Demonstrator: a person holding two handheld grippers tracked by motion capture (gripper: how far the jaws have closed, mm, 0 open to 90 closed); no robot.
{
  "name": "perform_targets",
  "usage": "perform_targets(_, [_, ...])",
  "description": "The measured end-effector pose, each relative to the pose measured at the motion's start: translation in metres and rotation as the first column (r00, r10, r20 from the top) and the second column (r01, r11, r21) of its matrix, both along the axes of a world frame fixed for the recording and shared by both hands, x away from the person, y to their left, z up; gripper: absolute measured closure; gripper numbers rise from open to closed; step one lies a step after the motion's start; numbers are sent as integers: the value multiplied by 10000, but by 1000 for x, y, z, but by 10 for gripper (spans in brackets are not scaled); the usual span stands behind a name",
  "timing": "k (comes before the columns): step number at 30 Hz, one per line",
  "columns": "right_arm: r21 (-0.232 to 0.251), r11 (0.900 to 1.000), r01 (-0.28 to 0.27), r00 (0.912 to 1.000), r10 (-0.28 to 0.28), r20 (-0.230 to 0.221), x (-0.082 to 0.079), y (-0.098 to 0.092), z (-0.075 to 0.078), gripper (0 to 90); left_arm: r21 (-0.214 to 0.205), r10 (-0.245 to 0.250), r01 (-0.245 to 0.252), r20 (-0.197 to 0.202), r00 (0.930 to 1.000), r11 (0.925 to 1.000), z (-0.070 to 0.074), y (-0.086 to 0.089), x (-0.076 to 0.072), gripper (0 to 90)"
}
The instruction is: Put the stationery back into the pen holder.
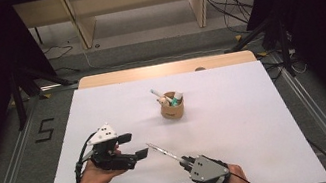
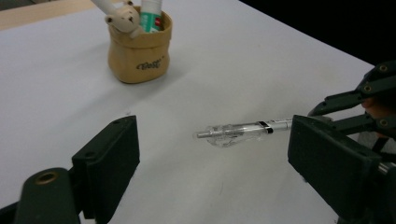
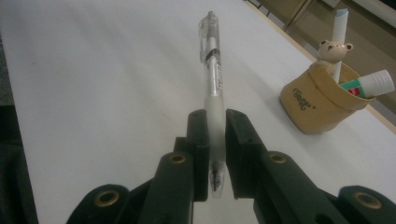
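The right gripper (image 3: 215, 133) clamps a clear pen (image 3: 212, 70) by its grip end, lifted above the white table (image 1: 257, 120); the left gripper (image 1: 127, 147) stands open beside the pen's cap end; stowing it in the tan pen holder (image 1: 172, 106) likely remains.

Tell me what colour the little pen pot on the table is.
The pot is tan, with dark lettering on its front; the left gripper view shows it best.

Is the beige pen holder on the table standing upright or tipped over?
Upright. The beige pen holder rests on its base on the white table, its opening faces up, and a bear-topped pen and a white tube stick out.
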State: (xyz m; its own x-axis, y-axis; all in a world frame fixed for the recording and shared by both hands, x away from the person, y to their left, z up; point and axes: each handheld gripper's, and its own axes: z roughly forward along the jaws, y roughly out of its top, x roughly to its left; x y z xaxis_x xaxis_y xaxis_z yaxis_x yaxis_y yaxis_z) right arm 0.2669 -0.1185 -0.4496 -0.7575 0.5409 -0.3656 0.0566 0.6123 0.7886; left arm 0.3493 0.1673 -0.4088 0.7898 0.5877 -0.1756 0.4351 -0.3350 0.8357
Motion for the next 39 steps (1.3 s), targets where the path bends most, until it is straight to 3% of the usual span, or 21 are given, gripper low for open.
perform_targets(4, [-278, 9996, -68, 9995, 76, 292, -4, -1, -1, 812, 473, -389, 387, 17, 9992, 9981, 2, -10, 3, 161])
perform_targets(8, [-395, 9990, -203, 9984, 224, 511, -9, -3, -2, 813, 625, -799, 801, -49, 9968, 9948, 6, -20, 7, 161])
perform_targets(12, [-778, 9966, -267, 9951, 340, 932, -13, -3, -4, 812, 1131, -1256, 1272, -214, 9919, 9854, 6, -31, 9, 160])
perform_targets(17, [-1320, 9894, -606, 9849, 808, 1531, -20, -3, -7, 813, 1686, -1620, 1687, -529, 9854, 9711, 4, -39, 10, 153])
perform_targets(26, [-2402, 9668, -872, 9569, 1483, 2498, -27, 1, -15, 813, 2354, -2348, 2590, -1261, 9638, 9367, -1, -52, 12, 153])
perform_targets(29, [-2643, 9605, -871, 9468, 1623, 2778, -28, 1, -18, 812, 2524, -2659, 2952, -1440, 9532, 9215, -2, -56, 11, 154])
perform_targets(30, [-2809, 9557, -886, 9422, 1718, 2875, -28, 0, -18, 813, 2546, -2714, 3014, -1466, 9513, 9189, -3, -58, 11, 155])
perform_targets(33, [-3106, 9467, -850, 9258, 1903, 3267, -29, 0, -20, 813, 2781, -3029, 3377, -1610, 9393, 8992, -4, -63, 10, 158])
perform_targets(37, [-3733, 9220, -1029, 9037, 2435, 3521, -32, -1, -23, 813, 3071, -3261, 3701, -1858, 9269, 8768, -8, -69, 8, 160])
perform_targets(39, [-3881, 9160, -1016, 8934, 2556, 3694, -33, -1, -24, 813, 3131, -3370, 3834, -1932, 9215, 8689, -10, -71, 8, 162])
